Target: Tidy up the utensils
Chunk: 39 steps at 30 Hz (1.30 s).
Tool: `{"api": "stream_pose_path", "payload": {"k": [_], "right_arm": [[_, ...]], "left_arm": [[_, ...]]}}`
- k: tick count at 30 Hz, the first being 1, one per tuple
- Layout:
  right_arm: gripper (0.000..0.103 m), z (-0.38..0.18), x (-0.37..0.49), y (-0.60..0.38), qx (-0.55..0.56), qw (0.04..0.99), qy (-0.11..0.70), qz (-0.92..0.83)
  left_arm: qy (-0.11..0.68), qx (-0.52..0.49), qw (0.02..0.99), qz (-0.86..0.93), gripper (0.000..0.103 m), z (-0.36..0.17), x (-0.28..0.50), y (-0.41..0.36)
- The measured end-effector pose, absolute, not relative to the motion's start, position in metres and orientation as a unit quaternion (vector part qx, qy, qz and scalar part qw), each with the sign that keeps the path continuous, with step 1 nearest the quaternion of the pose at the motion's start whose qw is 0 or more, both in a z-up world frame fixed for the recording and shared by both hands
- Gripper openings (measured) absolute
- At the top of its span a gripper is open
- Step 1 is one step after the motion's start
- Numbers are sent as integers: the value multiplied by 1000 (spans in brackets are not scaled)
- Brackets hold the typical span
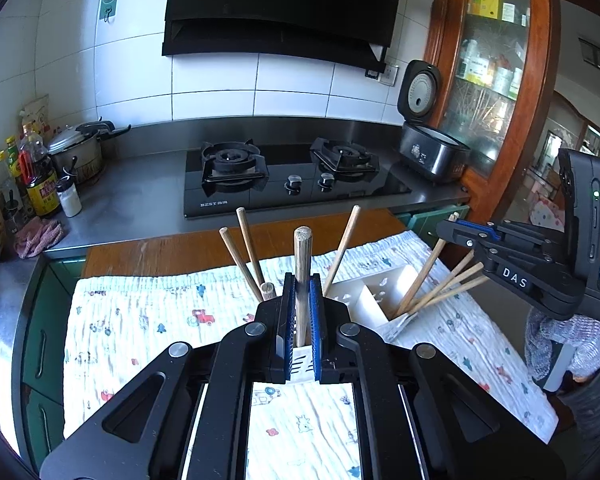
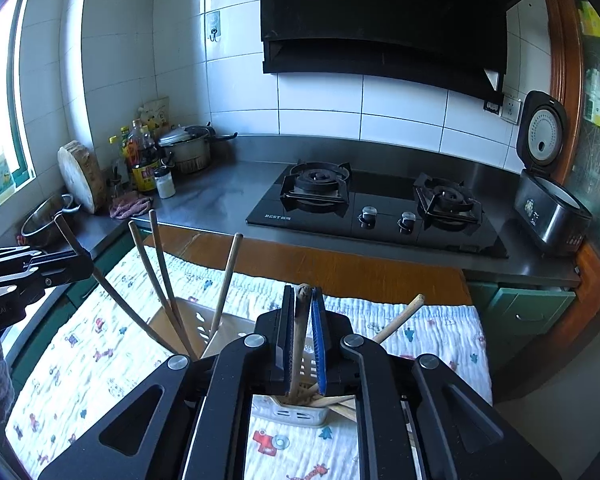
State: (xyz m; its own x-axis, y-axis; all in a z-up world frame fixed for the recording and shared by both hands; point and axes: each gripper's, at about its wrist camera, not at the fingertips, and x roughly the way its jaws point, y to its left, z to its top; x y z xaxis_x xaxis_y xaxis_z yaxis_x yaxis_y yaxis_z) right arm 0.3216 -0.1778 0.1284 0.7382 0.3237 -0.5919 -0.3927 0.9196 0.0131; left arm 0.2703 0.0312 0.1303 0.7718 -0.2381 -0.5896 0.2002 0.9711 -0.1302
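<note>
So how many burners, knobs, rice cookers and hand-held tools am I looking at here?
Burners: 2
Knobs: 2
Rice cooker, lid up: 1
Tools: 2, the left tool and the right tool, each shut on a wooden handle
Total: 7

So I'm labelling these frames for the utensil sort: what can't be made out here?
- Left wrist view: the held chopstick has its lower end hidden behind the left gripper.
- Right wrist view: the white holder has its compartments blocked by the right gripper.
- Both views: bottle labels too small to read.
</note>
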Motion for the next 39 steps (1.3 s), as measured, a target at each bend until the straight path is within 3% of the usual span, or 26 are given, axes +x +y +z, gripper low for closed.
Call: {"api": "stream_pose_path", "payload": {"k": [2, 15, 21, 23, 27, 29, 39], "right_arm": [[12, 128, 320, -179, -57, 930, 307, 191], [55, 146, 283, -184, -87, 940, 276, 179], [68, 151, 254, -191, -94, 945, 262, 172], [72, 150, 243, -192, -96, 945, 260, 172], [79, 145, 224, -194, -97, 945, 259, 174], [83, 142, 213, -195, -99, 944, 261, 175], [93, 122, 163, -200, -108, 946, 256, 168]], "left_arm": [[315, -27, 942, -115, 7, 130, 269, 31], [302, -20, 945, -125, 9, 138, 239, 30], [284, -3, 952, -117, 32, 141, 210, 28], [282, 1, 953, -111, 48, 140, 201, 27], [276, 5, 955, -106, 58, 135, 181, 29], [272, 8, 957, -100, 68, 132, 172, 30], [279, 3, 955, -98, 85, 102, 129, 34]]}}
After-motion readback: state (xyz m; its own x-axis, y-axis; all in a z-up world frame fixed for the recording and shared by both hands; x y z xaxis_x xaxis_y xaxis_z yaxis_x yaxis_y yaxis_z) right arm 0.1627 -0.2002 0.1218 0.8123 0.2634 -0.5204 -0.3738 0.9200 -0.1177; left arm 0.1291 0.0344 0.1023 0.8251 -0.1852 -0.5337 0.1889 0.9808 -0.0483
